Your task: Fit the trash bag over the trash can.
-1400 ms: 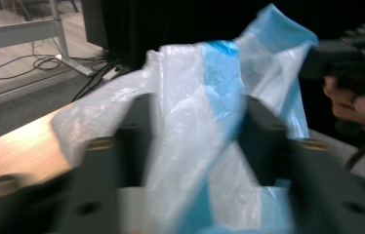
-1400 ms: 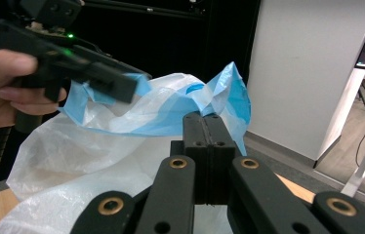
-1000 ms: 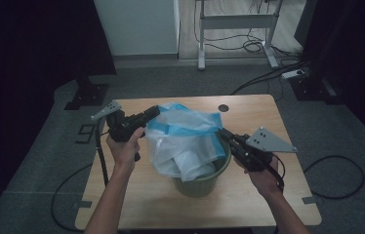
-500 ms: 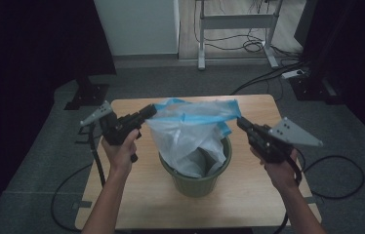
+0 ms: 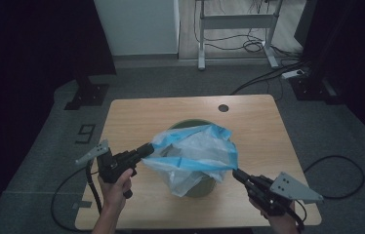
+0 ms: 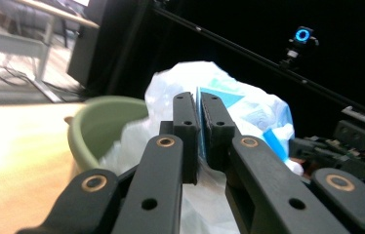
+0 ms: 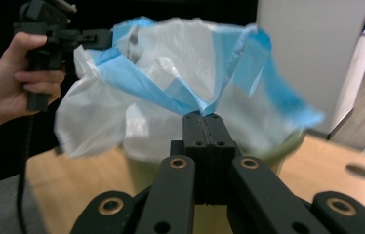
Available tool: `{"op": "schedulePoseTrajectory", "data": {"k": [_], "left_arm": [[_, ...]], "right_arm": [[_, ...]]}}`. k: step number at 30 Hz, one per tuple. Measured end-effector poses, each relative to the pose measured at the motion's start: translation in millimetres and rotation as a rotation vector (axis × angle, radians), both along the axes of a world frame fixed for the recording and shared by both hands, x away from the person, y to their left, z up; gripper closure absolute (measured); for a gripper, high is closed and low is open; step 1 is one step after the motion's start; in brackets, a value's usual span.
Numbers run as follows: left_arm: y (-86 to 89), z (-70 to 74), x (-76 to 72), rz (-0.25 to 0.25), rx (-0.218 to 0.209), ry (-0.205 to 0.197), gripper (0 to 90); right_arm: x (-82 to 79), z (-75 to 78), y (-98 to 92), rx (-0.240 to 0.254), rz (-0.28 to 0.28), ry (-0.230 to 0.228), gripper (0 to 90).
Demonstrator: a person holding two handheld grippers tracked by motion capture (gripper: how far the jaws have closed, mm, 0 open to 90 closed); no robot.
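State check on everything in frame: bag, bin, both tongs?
White plastic bag with blue rim: mouth stretched open between both tongs, body hanging into the bin.
Round green plastic bin: upright on the wooden table, bag not yet fitted over its rim.
Left tongs: shut on the bag's blue rim.
Right tongs: shut on the bag's blue rim.

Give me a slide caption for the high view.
Left gripper and right gripper each pinch the blue rim of a plastic bag, stretching it above a green bin.
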State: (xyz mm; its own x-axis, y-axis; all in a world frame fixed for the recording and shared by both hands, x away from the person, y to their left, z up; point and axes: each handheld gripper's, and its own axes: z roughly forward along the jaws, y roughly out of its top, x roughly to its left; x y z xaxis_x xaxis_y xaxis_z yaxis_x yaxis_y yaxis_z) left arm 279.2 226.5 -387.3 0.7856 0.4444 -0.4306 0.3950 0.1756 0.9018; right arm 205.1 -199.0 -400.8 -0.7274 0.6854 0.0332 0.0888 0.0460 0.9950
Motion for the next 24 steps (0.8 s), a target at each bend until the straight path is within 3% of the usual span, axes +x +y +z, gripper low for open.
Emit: {"op": "schedulePoseTrajectory", "data": {"k": [7, 13, 18, 21, 24], "left_arm": [[1.1, -38.8, -8.5, -0.036, 0.034, 0.066, 85.9], [5.6, -56.5, -11.2, -0.042, 0.039, 0.096, 86.3], [5.6, -65.2, -9.3, -0.034, 0.060, 0.111, 86.5], [2.7, -63.9, -14.0, -0.029, 0.088, 0.075, 86.0], [-0.1, -61.4, -15.5, -0.033, 0.087, 0.065, 85.9]], "right_arm": [[-5.8, -40.8, -3.4, -0.007, 0.016, 0.110, 89.0], [-2.4, -62.1, 1.9, -0.047, 0.033, 0.165, 89.0], [9.6, -76.6, -0.9, -0.061, -0.004, 0.220, 89.0], [5.1, -71.6, -3.1, -0.013, -0.010, 0.204, 87.1], [-7.8, -53.2, -3.5, 0.031, -0.005, 0.138, 71.6]]}}
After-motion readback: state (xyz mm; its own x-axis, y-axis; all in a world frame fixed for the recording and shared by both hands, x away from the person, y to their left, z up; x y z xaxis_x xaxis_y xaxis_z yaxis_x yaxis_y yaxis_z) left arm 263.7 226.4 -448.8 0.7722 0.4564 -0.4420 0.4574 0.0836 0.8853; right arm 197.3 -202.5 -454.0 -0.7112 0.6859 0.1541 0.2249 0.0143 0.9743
